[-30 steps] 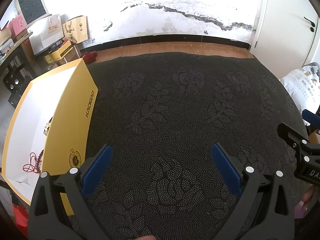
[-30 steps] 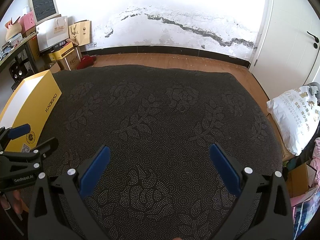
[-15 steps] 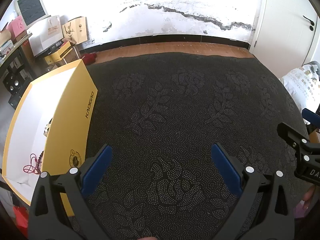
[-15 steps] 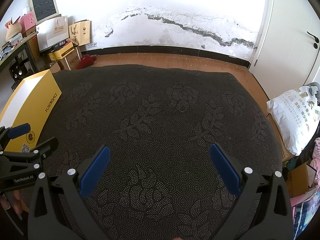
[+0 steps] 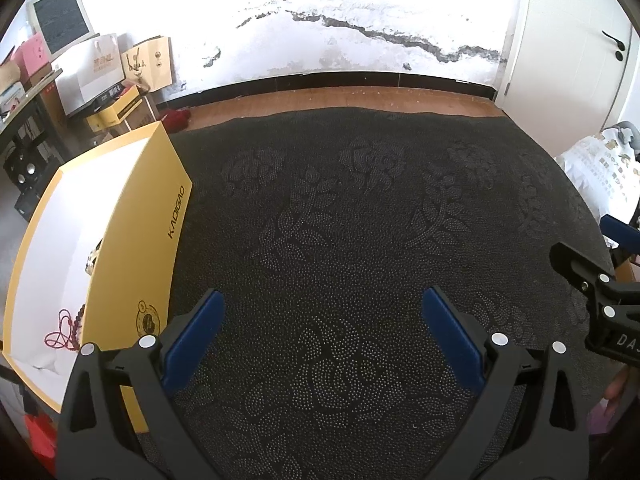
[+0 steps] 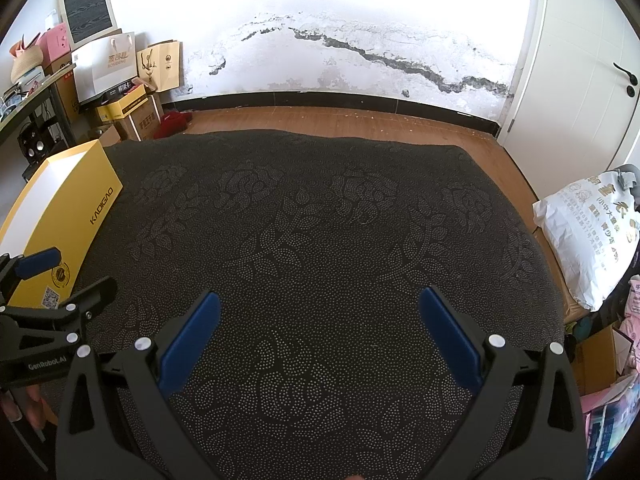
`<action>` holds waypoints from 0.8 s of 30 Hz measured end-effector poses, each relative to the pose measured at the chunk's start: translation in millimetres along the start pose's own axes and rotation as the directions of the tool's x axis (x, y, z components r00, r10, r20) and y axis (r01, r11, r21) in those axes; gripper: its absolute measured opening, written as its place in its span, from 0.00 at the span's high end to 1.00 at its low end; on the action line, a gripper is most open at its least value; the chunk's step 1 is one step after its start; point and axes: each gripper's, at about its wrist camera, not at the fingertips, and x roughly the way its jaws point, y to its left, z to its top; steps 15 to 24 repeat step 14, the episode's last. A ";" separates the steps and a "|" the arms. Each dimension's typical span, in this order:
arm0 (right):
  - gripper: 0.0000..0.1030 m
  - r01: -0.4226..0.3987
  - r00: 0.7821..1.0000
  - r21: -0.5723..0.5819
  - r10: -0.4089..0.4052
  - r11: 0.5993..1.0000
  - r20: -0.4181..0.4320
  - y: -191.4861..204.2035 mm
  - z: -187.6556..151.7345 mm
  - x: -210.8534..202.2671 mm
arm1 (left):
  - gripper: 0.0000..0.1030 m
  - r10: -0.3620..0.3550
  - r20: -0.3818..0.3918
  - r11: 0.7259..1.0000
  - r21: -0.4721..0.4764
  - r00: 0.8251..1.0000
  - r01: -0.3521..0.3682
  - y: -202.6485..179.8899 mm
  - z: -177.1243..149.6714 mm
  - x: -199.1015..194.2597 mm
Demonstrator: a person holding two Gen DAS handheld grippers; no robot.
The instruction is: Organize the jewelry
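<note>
Two pairs of blue-padded tongs hover over a dark cloth (image 5: 340,240) patterned with dotted roses, which covers the surface, both spread wide and holding nothing. The left tongs (image 5: 320,320) hang close beside an open yellow box (image 5: 148,240) printed with the name KADIGAO; the right tongs (image 6: 316,320) hang over bare cloth, well apart from it. The box stands at the left edge of the cloth, its white interior lit by daylight.

The jewelry lies inside that box. A red beaded string (image 5: 66,332) with a loose cord loop rests on the white floor near the front corner, and a small pale piece (image 5: 94,258) shows further back against the near wall, too small to identify. No jewelry is visible on the cloth.

The beaded string looks light and limp, likely to sag and swing once lifted, and the smooth beads may slip between flat pads. A pinch across the bead strand itself, rather than the thin cord, seems the surer hold. The box wall stands between the left tongs and the string, so a reach from above looks necessary. The light cardboard may slide if nudged.
</note>
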 end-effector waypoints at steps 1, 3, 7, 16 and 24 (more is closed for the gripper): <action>0.06 0.000 1.000 0.000 0.000 1.000 0.000 -0.1 0.1 0.0 | 0.06 -0.001 0.000 1.000 -0.002 1.000 0.001 0.2 0.0 0.2; 0.06 -0.001 1.000 0.000 0.001 1.000 0.000 -0.1 0.0 0.1 | 0.06 0.001 0.000 1.000 -0.006 1.000 -0.001 1.0 0.2 0.3; 0.06 0.000 1.000 -0.001 0.000 1.000 0.000 -0.1 0.0 0.1 | 0.06 -0.004 -0.011 1.000 -0.012 1.000 0.003 1.5 0.4 1.8; 0.06 0.000 1.000 0.000 0.000 1.000 0.000 -1.0 1.1 -0.2 | 0.06 -0.006 -0.022 1.000 -0.018 1.000 0.006 1.4 1.1 2.9; 0.06 0.000 1.000 0.000 0.000 1.000 0.000 -1.0 1.1 -0.2 | 0.06 -0.006 -0.022 1.000 -0.018 1.000 0.006 1.4 1.1 2.9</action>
